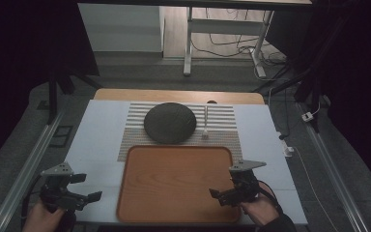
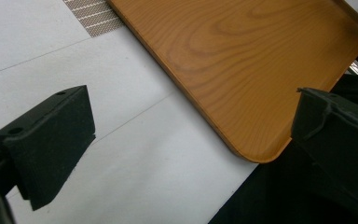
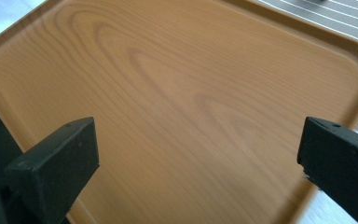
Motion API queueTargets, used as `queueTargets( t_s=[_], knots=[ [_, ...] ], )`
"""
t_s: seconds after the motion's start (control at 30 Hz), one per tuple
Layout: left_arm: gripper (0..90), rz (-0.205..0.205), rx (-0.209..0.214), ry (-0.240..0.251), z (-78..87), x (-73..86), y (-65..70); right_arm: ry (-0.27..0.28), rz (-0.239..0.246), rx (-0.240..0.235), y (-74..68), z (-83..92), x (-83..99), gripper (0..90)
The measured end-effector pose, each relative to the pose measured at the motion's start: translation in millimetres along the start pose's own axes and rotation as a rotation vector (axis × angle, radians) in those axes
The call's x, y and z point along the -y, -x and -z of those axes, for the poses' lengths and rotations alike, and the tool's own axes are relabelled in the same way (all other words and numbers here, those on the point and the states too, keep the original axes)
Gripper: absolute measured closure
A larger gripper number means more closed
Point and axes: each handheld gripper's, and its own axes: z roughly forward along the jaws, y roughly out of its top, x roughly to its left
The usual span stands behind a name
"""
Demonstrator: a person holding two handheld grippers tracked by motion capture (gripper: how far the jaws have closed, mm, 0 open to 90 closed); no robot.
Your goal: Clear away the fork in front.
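Note:
A bare wooden tray point(image 1: 178, 183) lies at the near middle of the white table. Behind it, on a striped mat point(image 1: 222, 121), sit a dark round dish point(image 1: 170, 123) and a slim pale utensil point(image 1: 206, 123) to its right. My left gripper point(image 1: 87, 187) is open and held low over the white surface, left of the tray's near corner. Its own view point(image 2: 191, 140) has that tray point(image 2: 242, 60) corner between the jaws. My right gripper point(image 1: 218, 197) is open over the tray's near right part. Its view point(image 3: 198, 158) looks across the bare tray point(image 3: 177, 84), with nothing between the jaws.
The table's front edge runs just under both hands. Metal rails point(image 1: 29, 169) flank the table on each side. Beyond the far edge stand a desk frame point(image 1: 188, 43) and loose cables point(image 1: 232, 48) on the floor. A corner of the striped mat point(image 2: 93, 14) lies past the tray.

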Motion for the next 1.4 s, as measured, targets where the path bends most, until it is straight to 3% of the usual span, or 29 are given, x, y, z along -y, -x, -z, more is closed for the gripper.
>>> queueTargets(
  t_s=[0.43, 1.13, 1.4],
  knots=[
    [0.0, 0.0, 0.001, -0.006, -0.6, -0.3, -0.1, -0.043, 0.052, 0.0, 0.2, -23.0, -11.8, 0.0],
    [0.0, 0.0, 0.004, -0.012, -1.1, -0.5, -0.4, -0.13, 0.239, 0.139, 1.4, -63.2, -36.7, 0.0],
    [0.0, 0.002, 0.005, -0.013, -1.3, -0.6, -0.6, -0.156, 0.287, 0.2, 5.8, -75.7, -47.5, 0.0]
  ],
)
